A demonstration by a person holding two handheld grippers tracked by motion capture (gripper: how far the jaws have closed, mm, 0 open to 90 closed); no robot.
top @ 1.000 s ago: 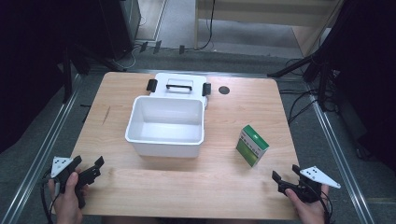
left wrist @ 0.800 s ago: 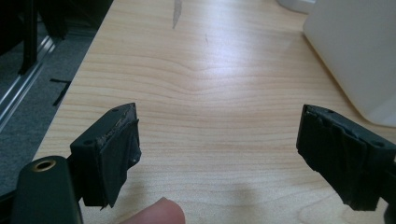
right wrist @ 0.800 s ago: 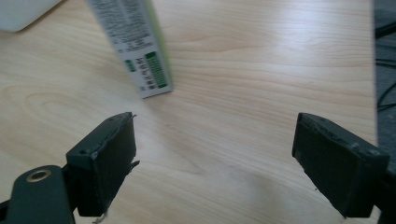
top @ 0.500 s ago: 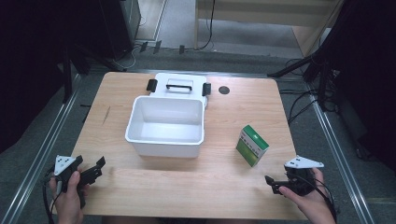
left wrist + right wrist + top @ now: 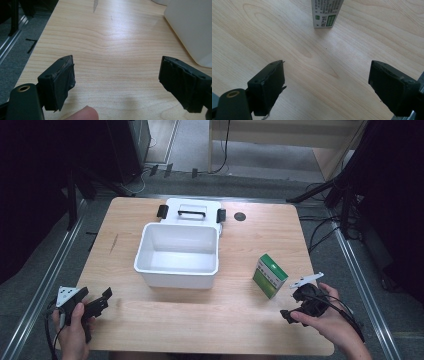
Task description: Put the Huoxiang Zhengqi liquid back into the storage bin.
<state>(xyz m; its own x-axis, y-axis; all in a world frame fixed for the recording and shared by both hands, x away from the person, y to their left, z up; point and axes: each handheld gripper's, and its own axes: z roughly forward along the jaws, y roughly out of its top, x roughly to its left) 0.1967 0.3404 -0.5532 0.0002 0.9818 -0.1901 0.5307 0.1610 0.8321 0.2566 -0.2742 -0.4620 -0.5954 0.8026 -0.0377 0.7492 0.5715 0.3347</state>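
You are holding the right gripper (image 5: 295,314), jaws apart and empty, at lower right, aiming at the upright green box (image 5: 270,275) right of centre. The left gripper (image 5: 100,301) is idling, jaws apart, at lower left.

Your desk (image 5: 150,325) is pale wood with rounded corners. On it stands a white open-topped bin (image 5: 178,255) near the middle, its white lid (image 5: 191,212), with a black handle and black clips, lying flat just behind it. You have a small dark round disc (image 5: 240,216) near the far edge and a green and white carton (image 5: 270,275) standing upright at the right.
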